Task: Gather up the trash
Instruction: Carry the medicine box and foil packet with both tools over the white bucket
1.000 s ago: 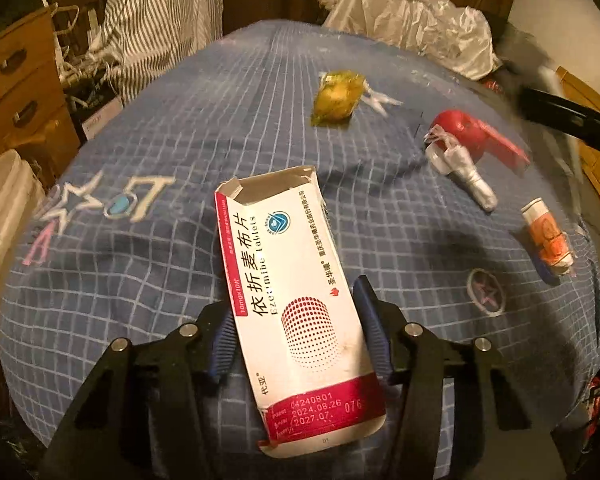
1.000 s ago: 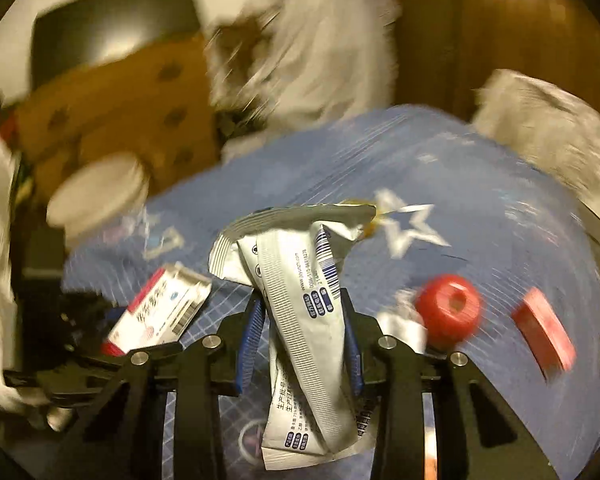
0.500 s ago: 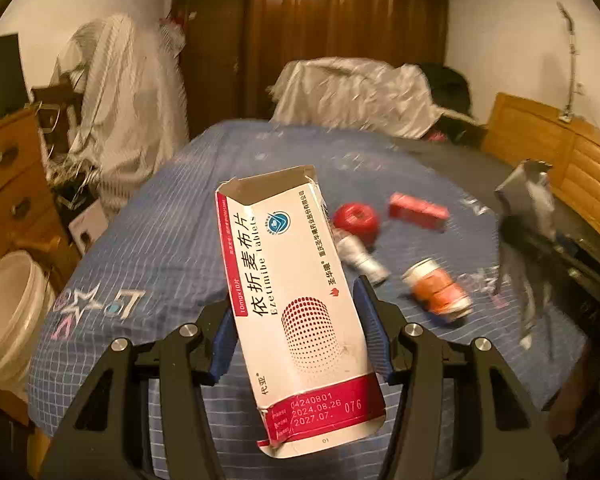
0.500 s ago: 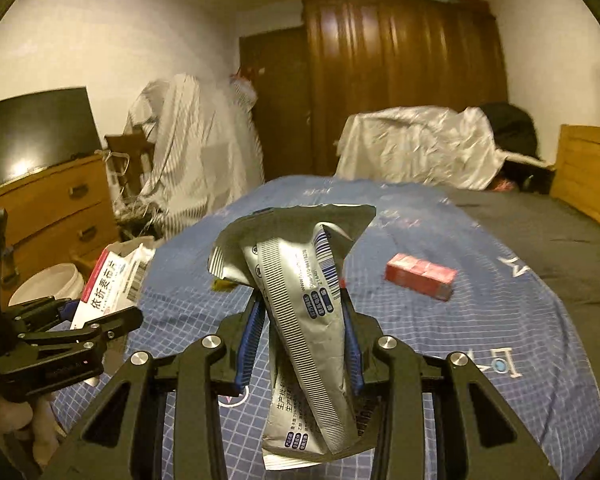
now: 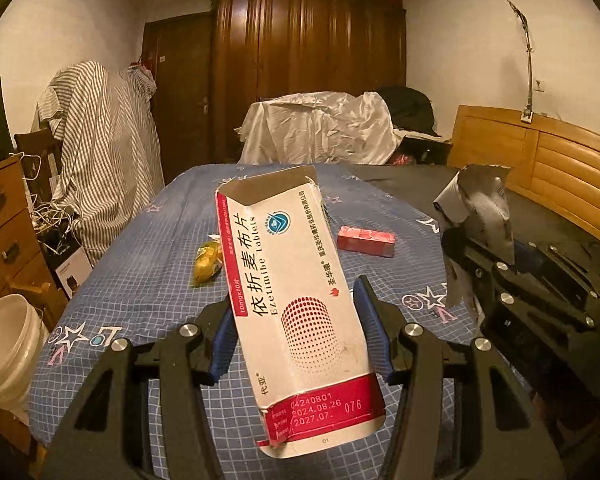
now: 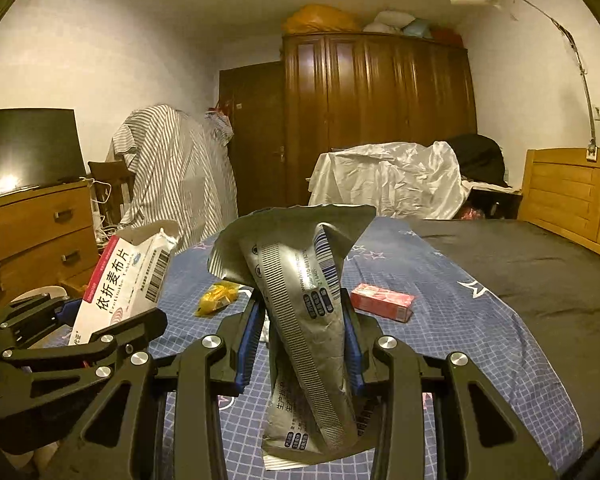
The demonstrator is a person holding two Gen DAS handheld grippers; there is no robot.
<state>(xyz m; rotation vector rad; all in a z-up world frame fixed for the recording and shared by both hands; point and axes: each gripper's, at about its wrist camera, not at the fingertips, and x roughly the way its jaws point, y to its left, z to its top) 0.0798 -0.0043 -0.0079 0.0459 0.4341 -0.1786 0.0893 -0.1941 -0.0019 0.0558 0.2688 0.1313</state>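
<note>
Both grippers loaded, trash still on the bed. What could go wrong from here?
1. The left gripper holds the open tablet box tilted, its bottom end hanging free; it may slip out.
2. The right gripper pinches a crumpled silver wrapper; thin foil could slide free.
3. The red box and yellow wrapper could be forgotten.
</note>
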